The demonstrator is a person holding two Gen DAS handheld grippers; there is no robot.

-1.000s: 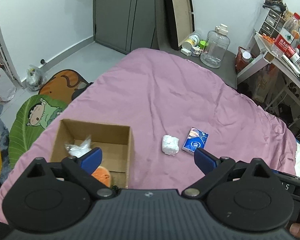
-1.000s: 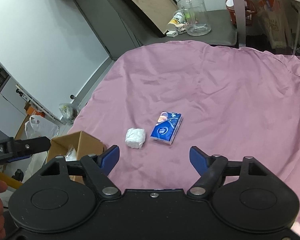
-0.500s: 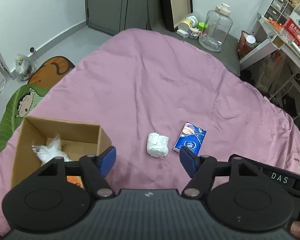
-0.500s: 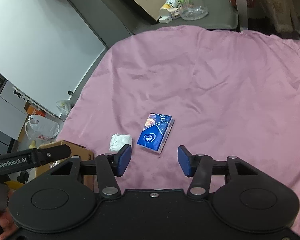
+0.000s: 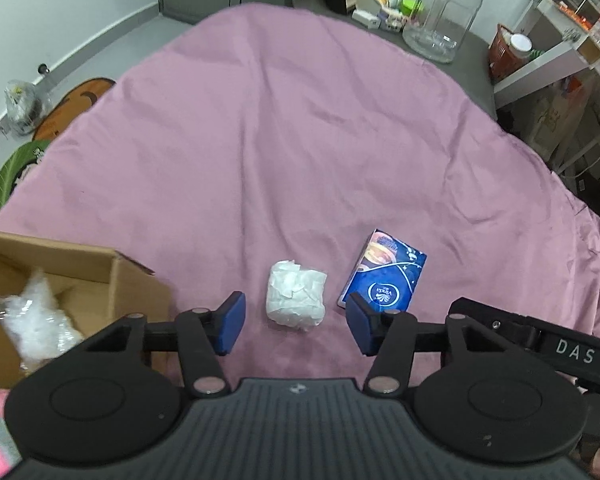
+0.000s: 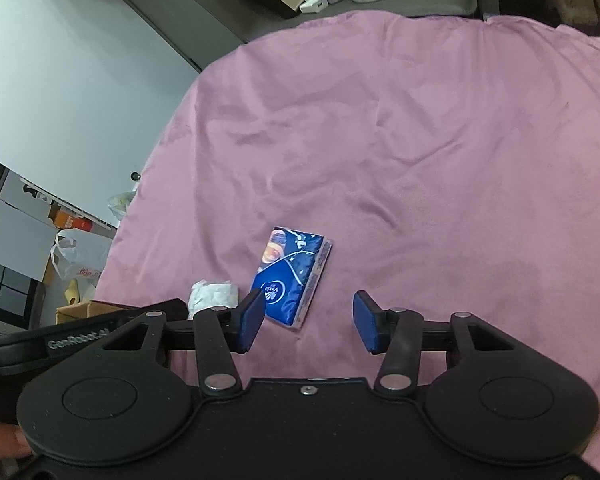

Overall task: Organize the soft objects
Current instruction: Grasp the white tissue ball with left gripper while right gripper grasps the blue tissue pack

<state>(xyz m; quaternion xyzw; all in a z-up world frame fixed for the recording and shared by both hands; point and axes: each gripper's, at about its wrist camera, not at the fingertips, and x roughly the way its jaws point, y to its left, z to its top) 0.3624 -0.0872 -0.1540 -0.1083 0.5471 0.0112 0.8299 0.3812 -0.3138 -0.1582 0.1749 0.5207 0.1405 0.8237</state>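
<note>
**Tools line up on two soft items**

Left tool [image 5: 294, 322] frames the white wad [image 5: 296, 299] on the bed [image 5: 300, 140], jaws closing, not yet touching. Right tool [image 6: 306, 320] stands apart, empty, by the tissue pack [image 6: 292, 276]. Both pitch steeply down. Next: lower, clamp, carry to the box [image 5: 100, 276].

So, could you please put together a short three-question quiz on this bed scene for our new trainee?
1. True or false: the white tissue wad lies inside the cardboard box.
2. What lies directly right of the wad in the left wrist view? A) glass jar B) blue tissue pack C) plastic bag
3. The wad and the pack rest on a ____ sheet.

Key:
1. False; it lies on the sheet, beside the box.
2. B
3. Pink
</note>
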